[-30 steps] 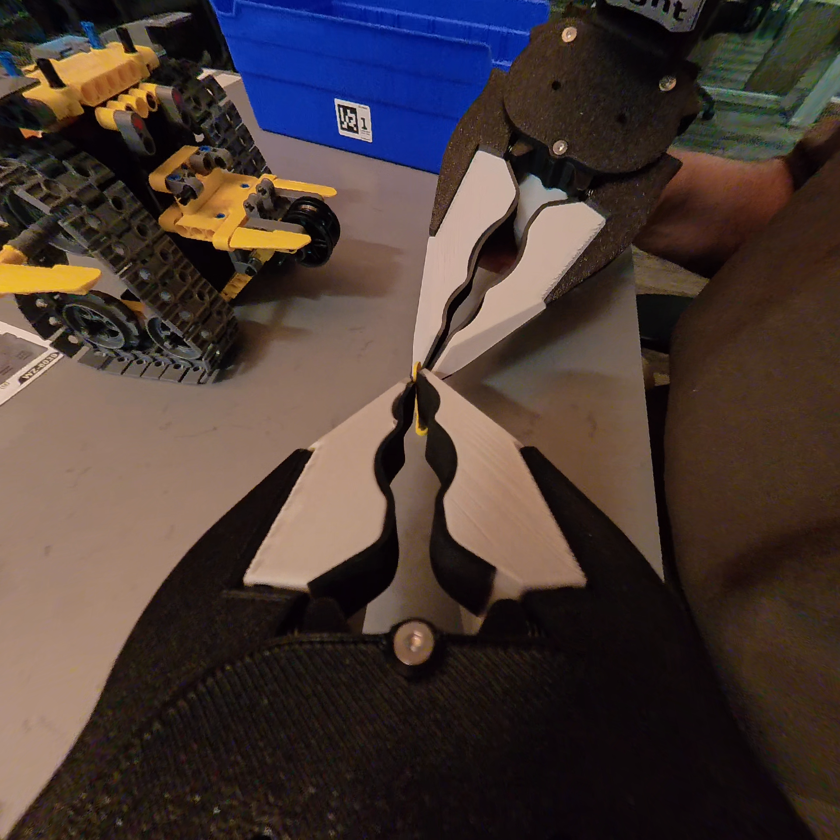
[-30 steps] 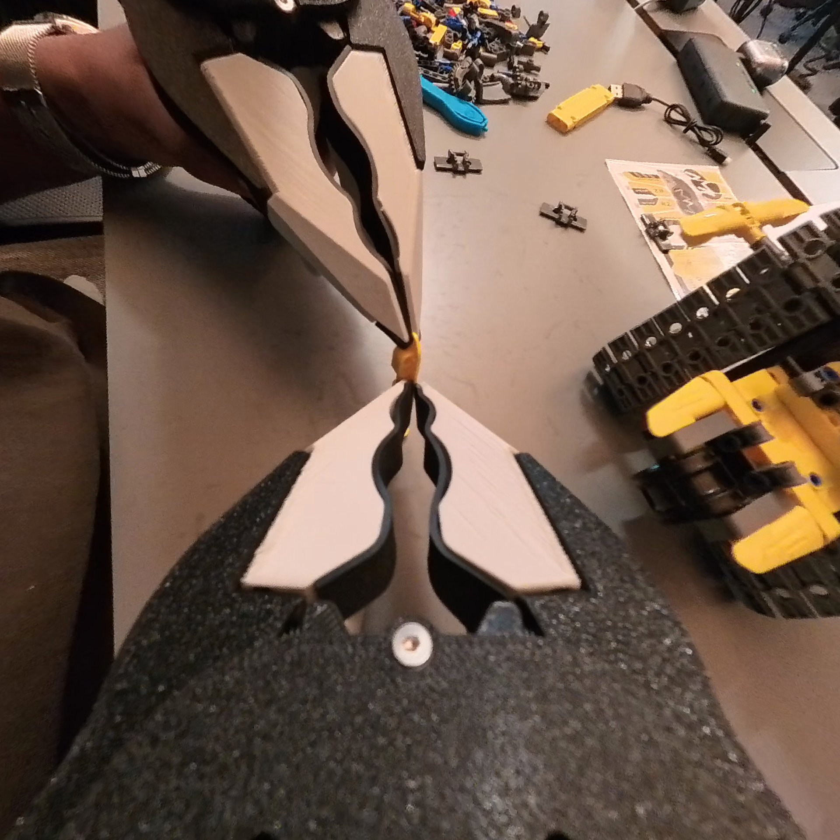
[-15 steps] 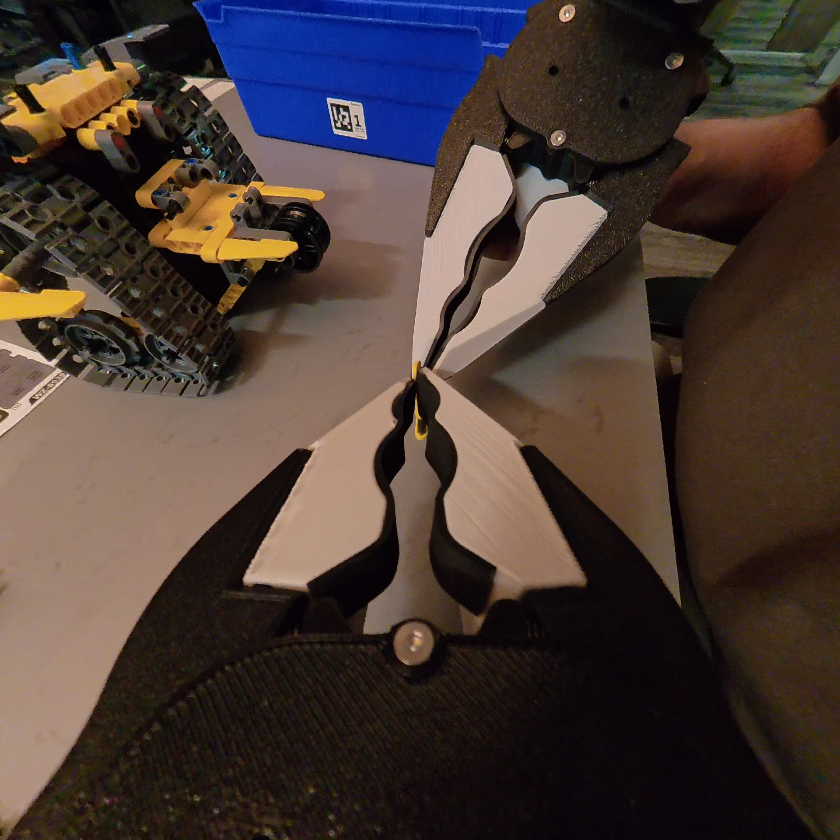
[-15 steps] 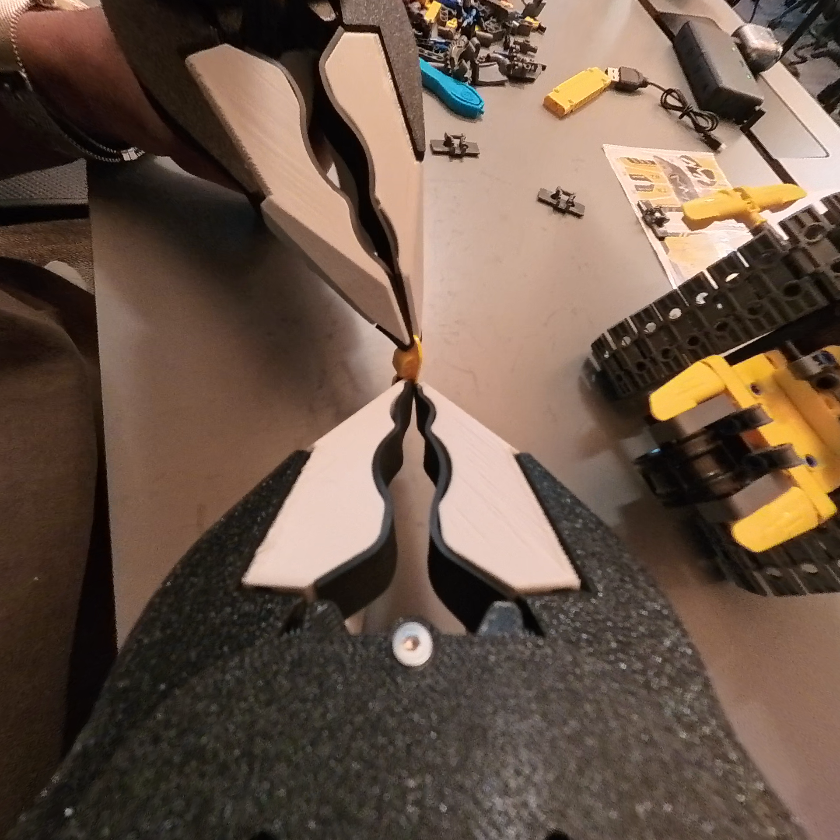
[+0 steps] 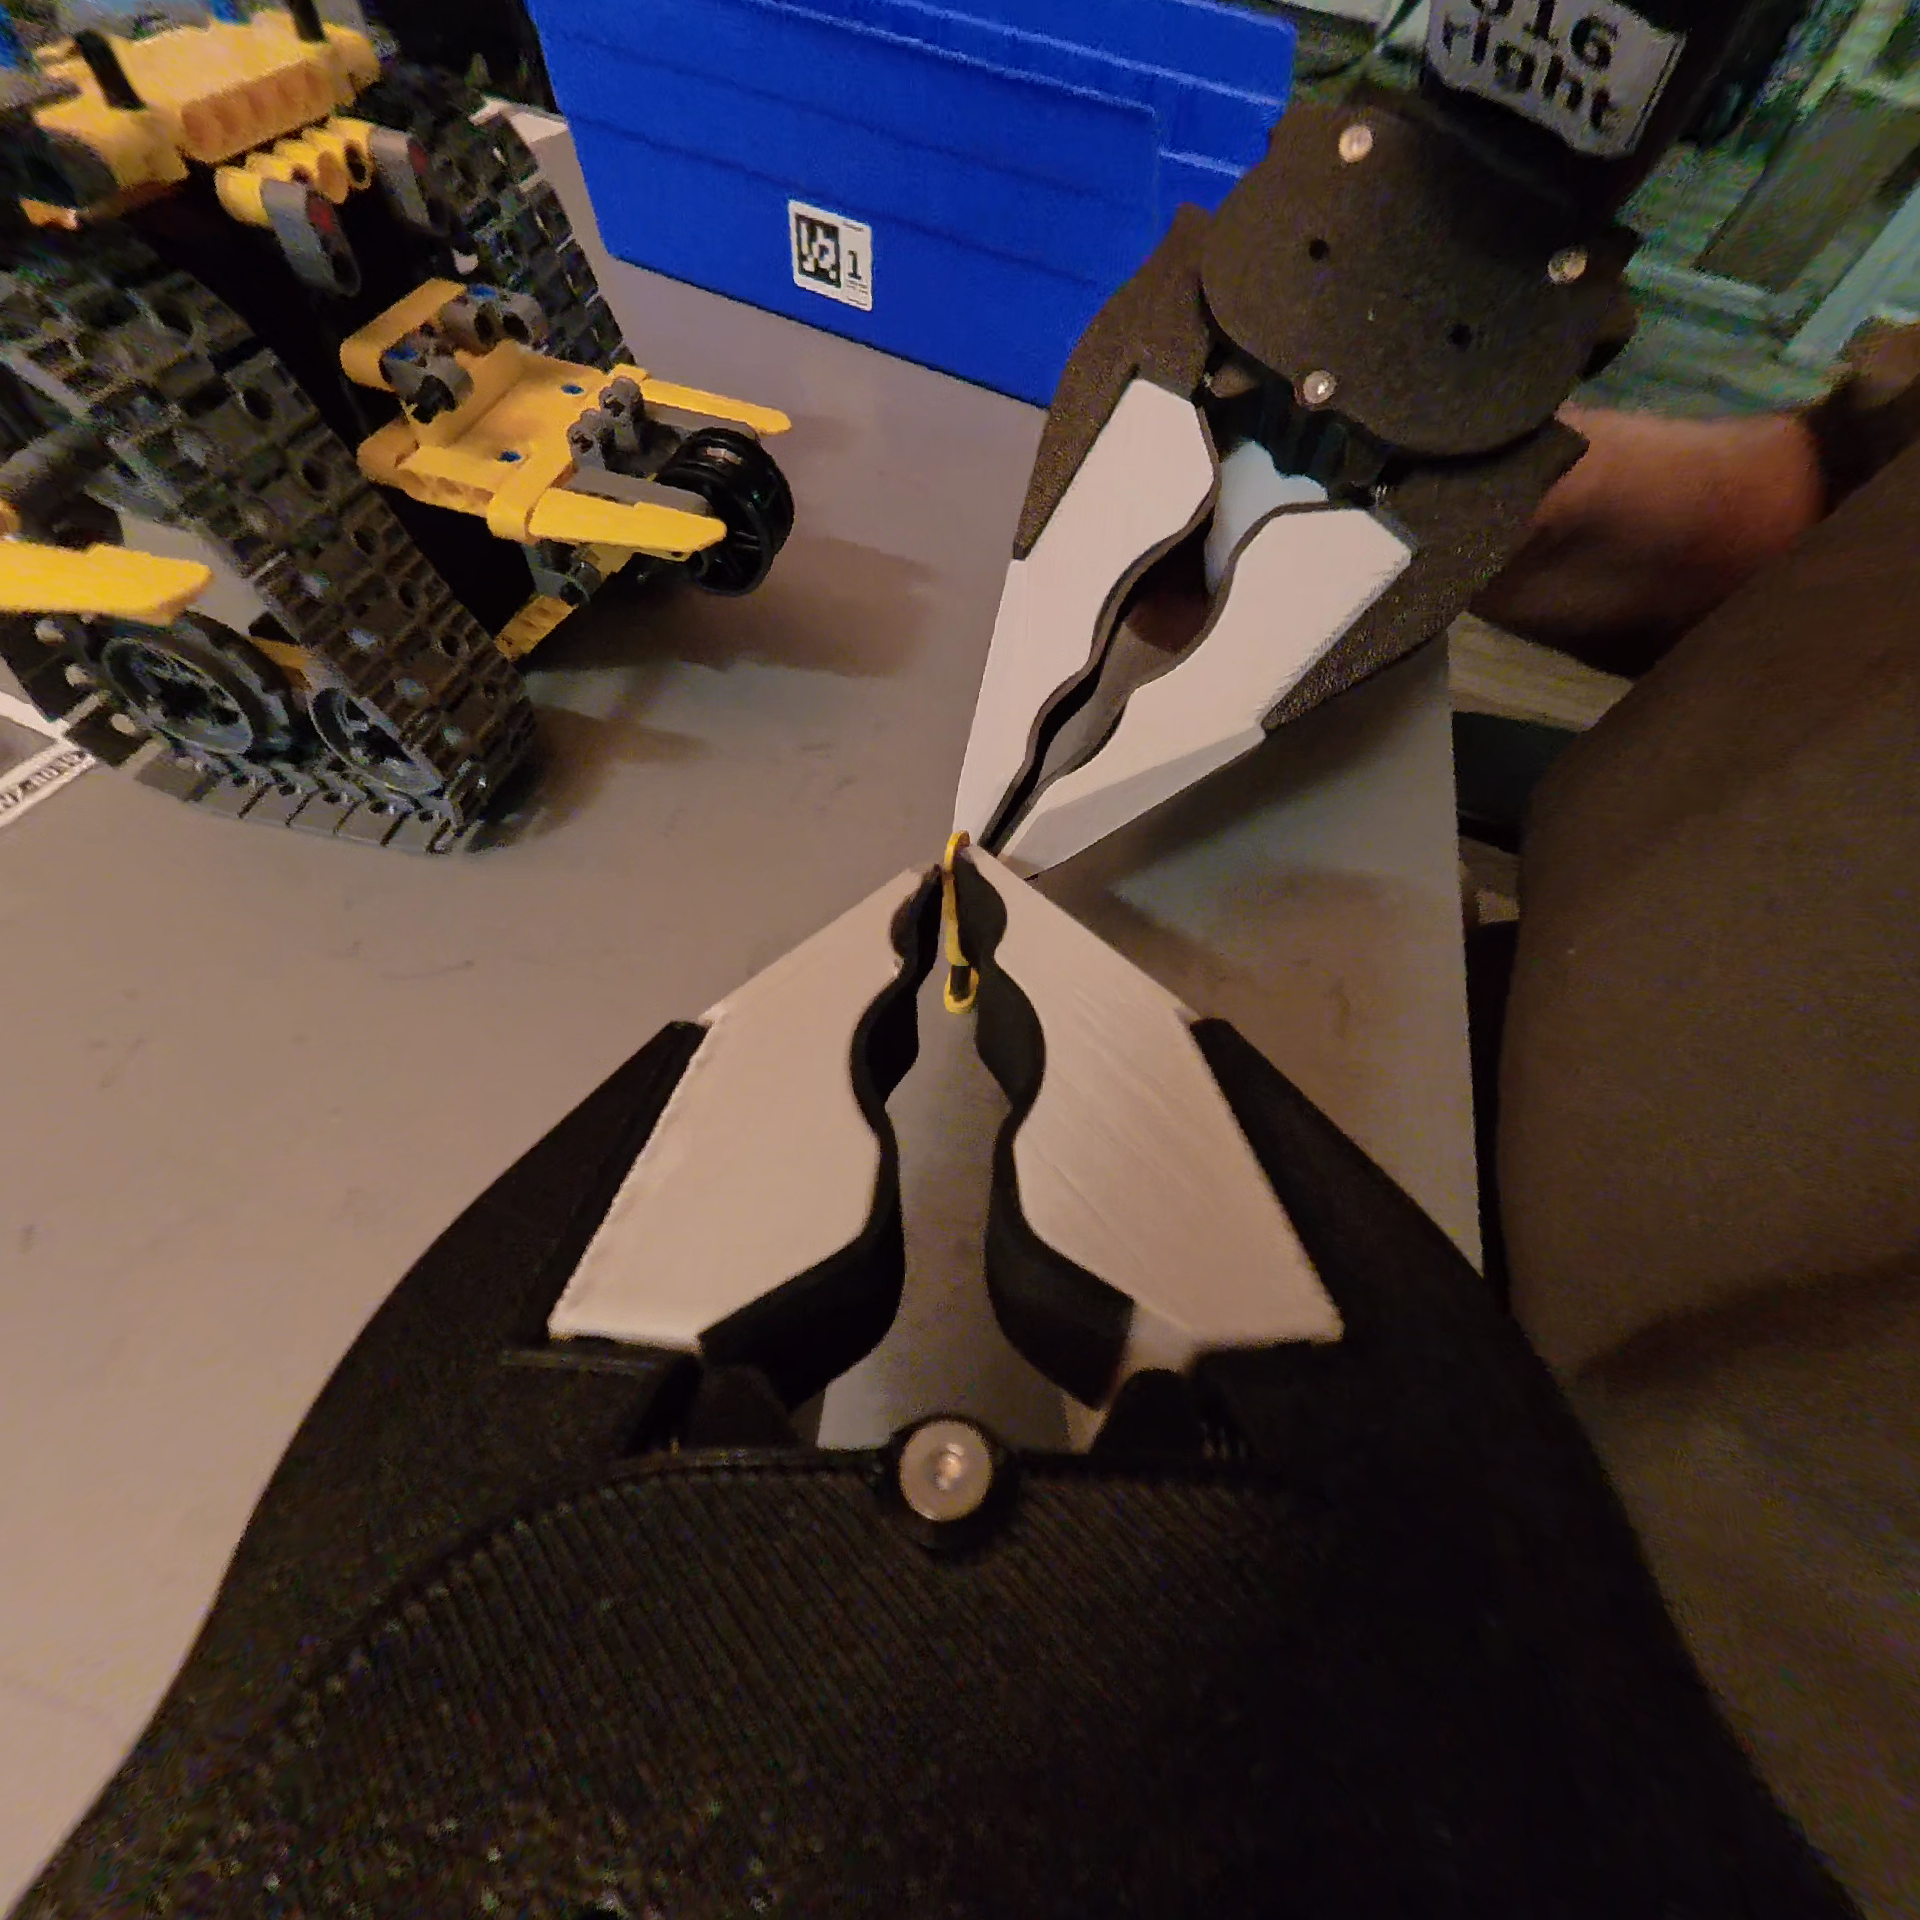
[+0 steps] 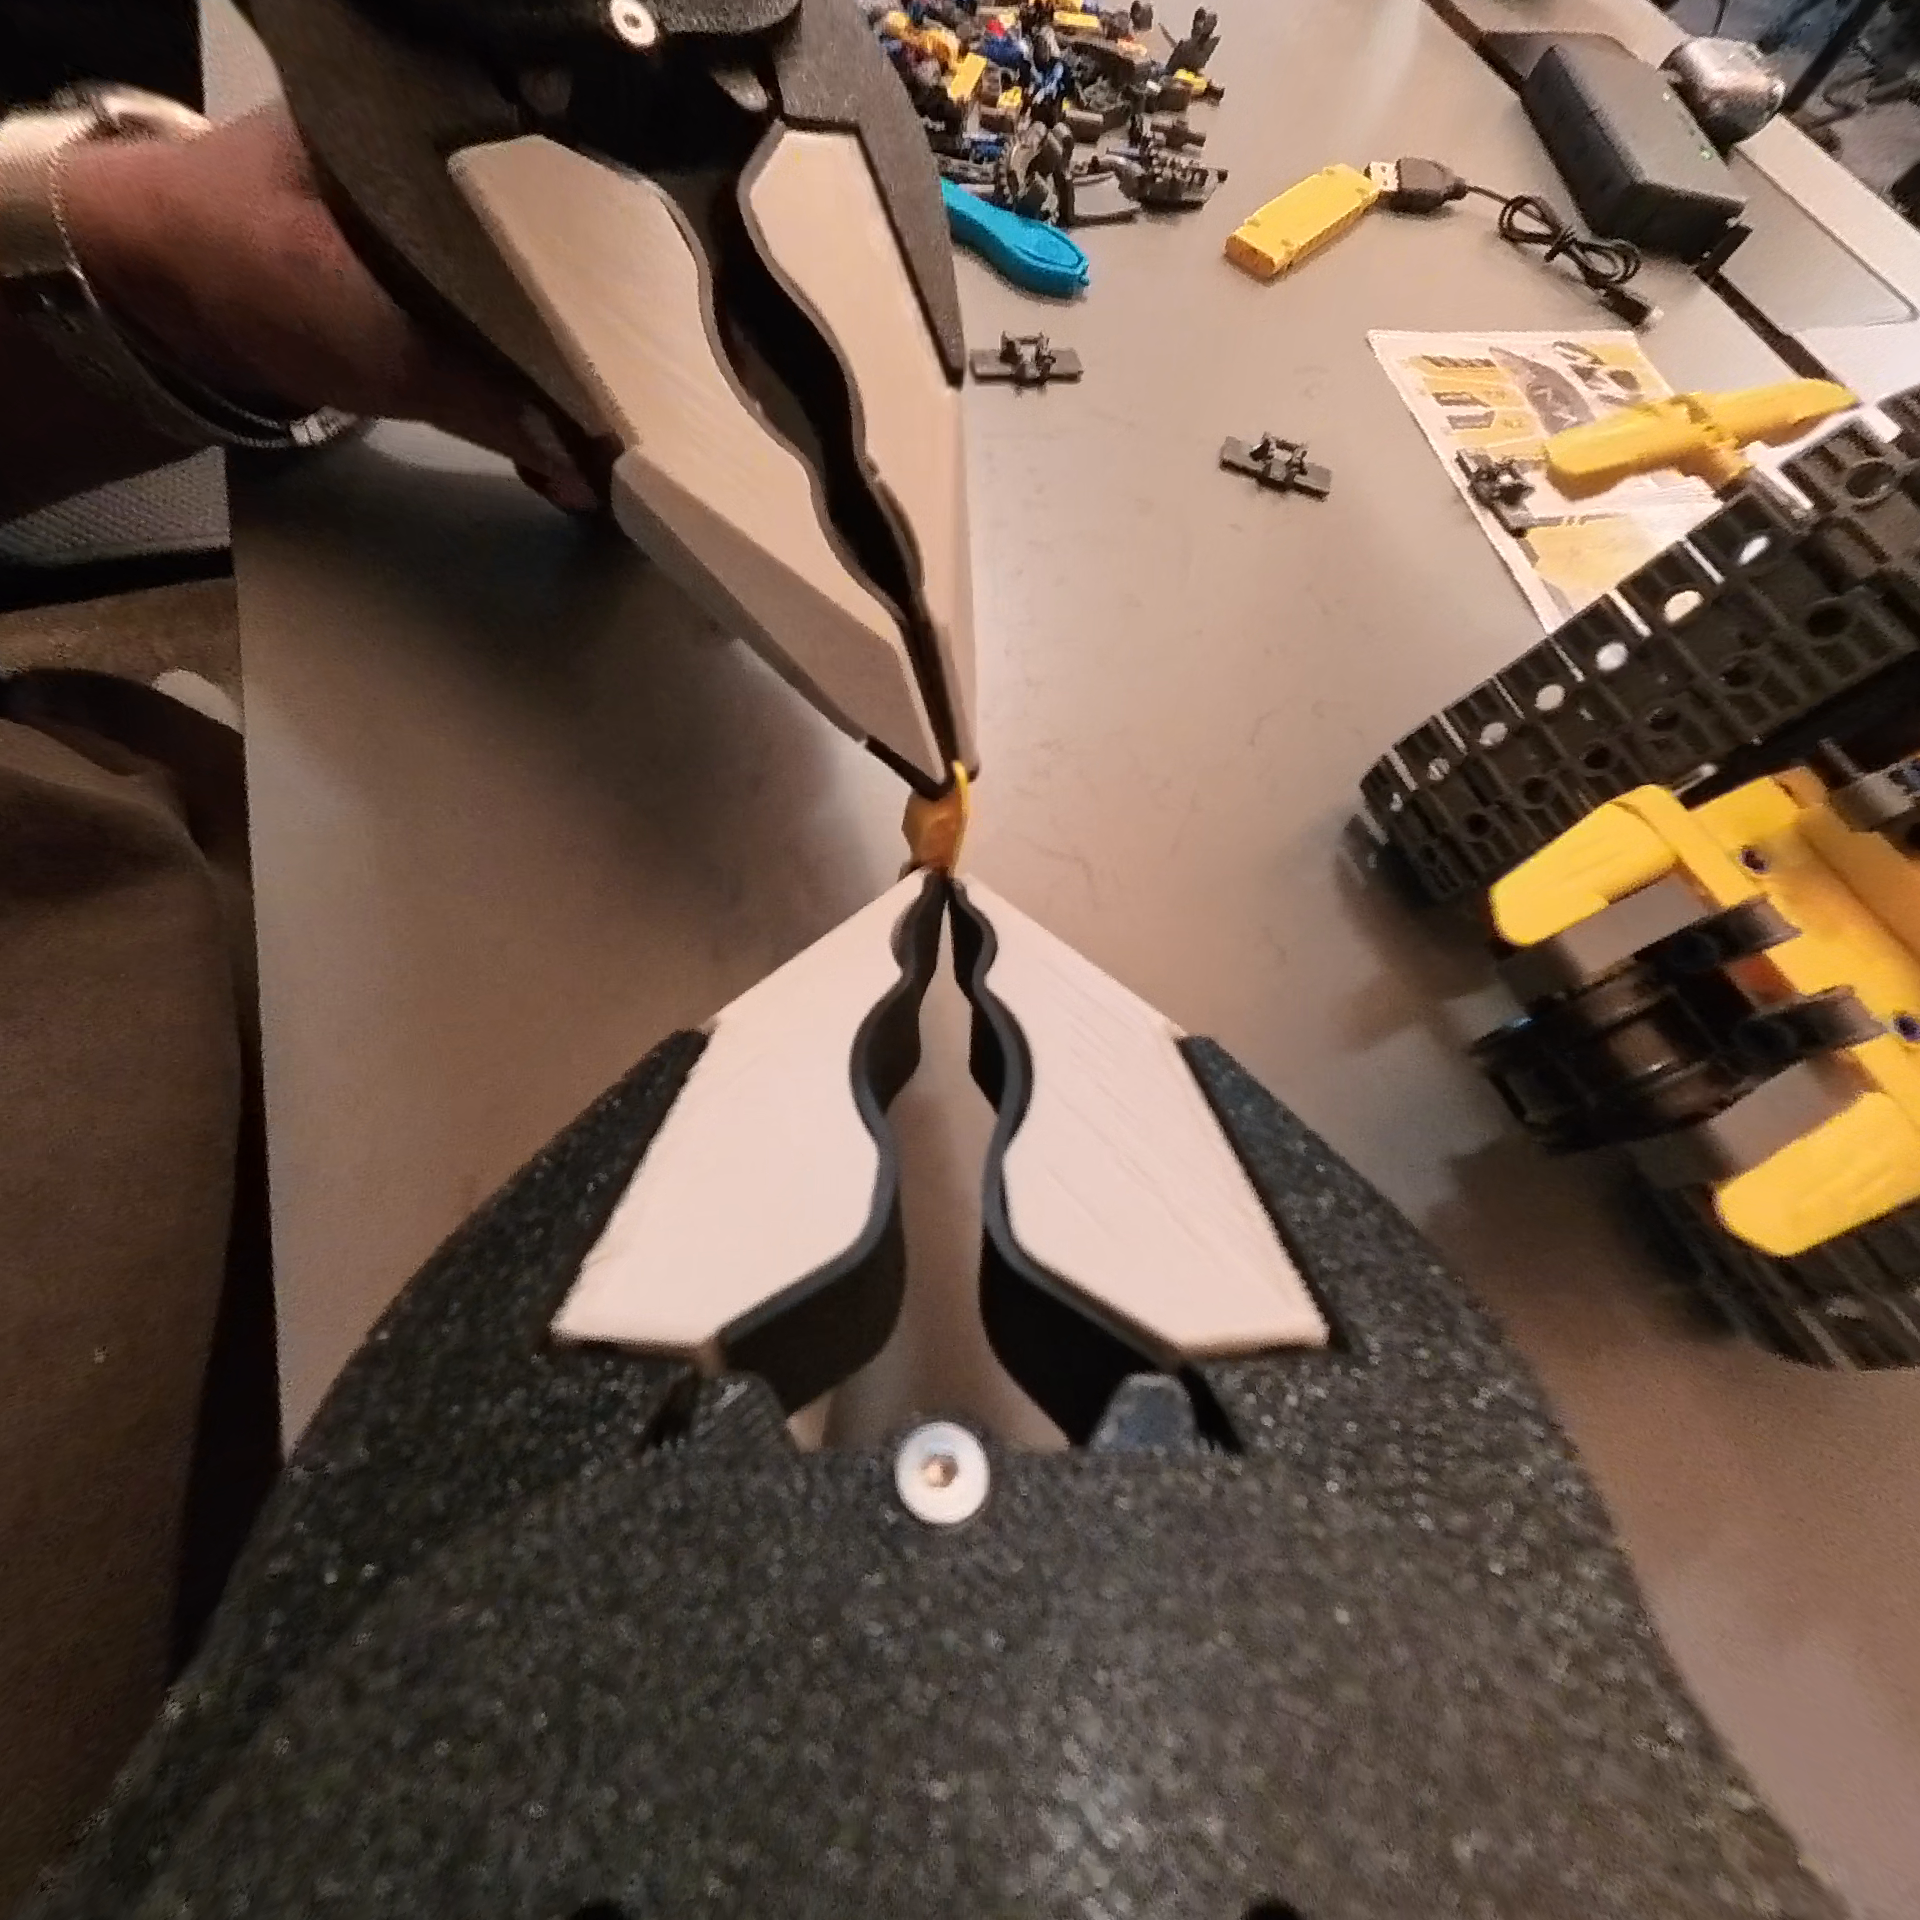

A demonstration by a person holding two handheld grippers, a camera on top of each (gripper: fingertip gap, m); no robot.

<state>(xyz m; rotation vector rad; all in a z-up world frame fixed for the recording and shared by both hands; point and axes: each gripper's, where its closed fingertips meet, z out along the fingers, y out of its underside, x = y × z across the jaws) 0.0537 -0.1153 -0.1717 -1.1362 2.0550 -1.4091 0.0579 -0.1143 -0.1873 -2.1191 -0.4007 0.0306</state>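
A small yellow piece (image 5: 957, 940) is pinched between the tips of both grippers, a little above the grey table (image 5: 312, 1039). My left gripper (image 5: 951, 883) is shut on it, and the piece runs back between its fingers. My right gripper (image 5: 987, 844) comes in from the upper right, tips closed against the piece's far end. In the right wrist view my right gripper (image 6: 940, 885) is shut on the yellow piece (image 6: 938, 826), and my left gripper (image 6: 940, 769) comes down from the upper left. A hand holds each gripper.
A black-tracked yellow brick-built vehicle (image 5: 312, 540) stands left of the grippers, also in the right wrist view (image 6: 1714, 831). A blue bin (image 5: 914, 156) stands behind. Loose parts (image 6: 1049, 94), a blue piece (image 6: 1018, 239), a yellow block with a cable (image 6: 1299, 223), two black clips (image 6: 1276, 465) and a printed sheet (image 6: 1507, 436) lie farther off. The table edge (image 5: 1460, 935) is close on the right.
Both grippers stay tip to tip on the yellow piece. The pair has shifted only slightly, and the right gripper has tilted a little.
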